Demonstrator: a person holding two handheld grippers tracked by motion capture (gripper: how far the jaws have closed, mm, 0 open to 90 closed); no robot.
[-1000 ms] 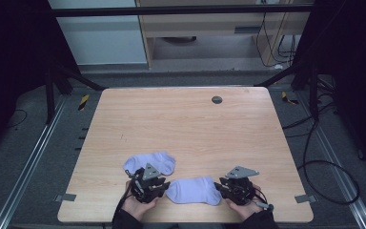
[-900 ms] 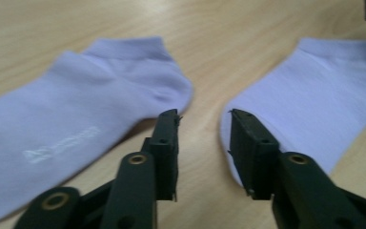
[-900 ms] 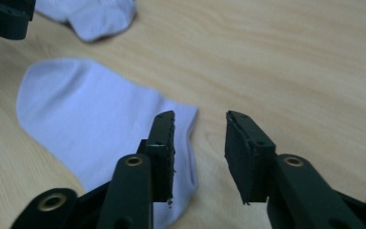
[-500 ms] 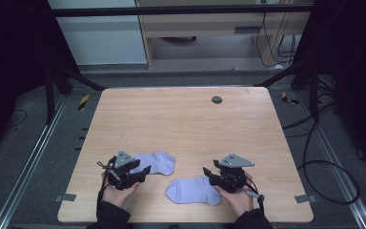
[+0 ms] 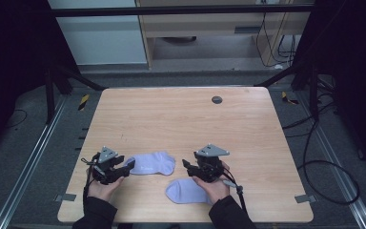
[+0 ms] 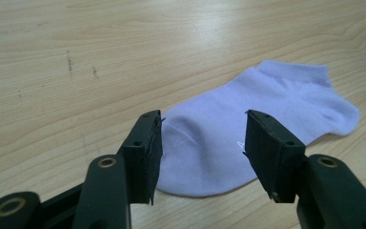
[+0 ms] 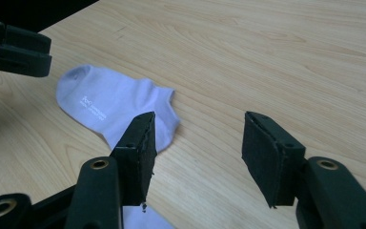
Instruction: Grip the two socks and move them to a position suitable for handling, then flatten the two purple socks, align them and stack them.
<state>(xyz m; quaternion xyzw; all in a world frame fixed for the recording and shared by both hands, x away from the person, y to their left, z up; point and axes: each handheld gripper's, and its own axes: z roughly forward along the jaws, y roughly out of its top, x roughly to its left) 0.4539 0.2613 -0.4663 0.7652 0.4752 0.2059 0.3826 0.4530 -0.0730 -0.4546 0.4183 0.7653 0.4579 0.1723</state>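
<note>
- Socks, two of them, pale lilac ankle cut, lie flat on the wooden worktop [image 5: 248,143] near its near edge. The far sock [image 5: 151,163] has a ribbed cuff and small white print; the near sock [image 5: 187,192] lies just right of it and closer to the person.
- Far sock: its rounded toe end points at the left tool [image 5: 127,168] and lies just in front of the tips. In the left gripper view the sock [image 6: 248,138] shows between and beyond the two black jaws, flat on the wood, with neither pad pressing on it.
- Near sock: it lies below and left of the right tool [image 5: 187,167], its right end under the person's right hand [image 5: 215,187]. In the right gripper view a corner of it shows at the bottom edge beneath the left jaw, and the far sock [image 7: 119,107] lies beyond.
- Left tool: jaws stand wide, have just been opening, nothing gripped. It lies low and points right, the left hand [image 5: 103,187] under it.
- Right tool: jaws stand wide, have just been opening, bare wood between them. It points left and away, raised a little over the worktop.
</note>
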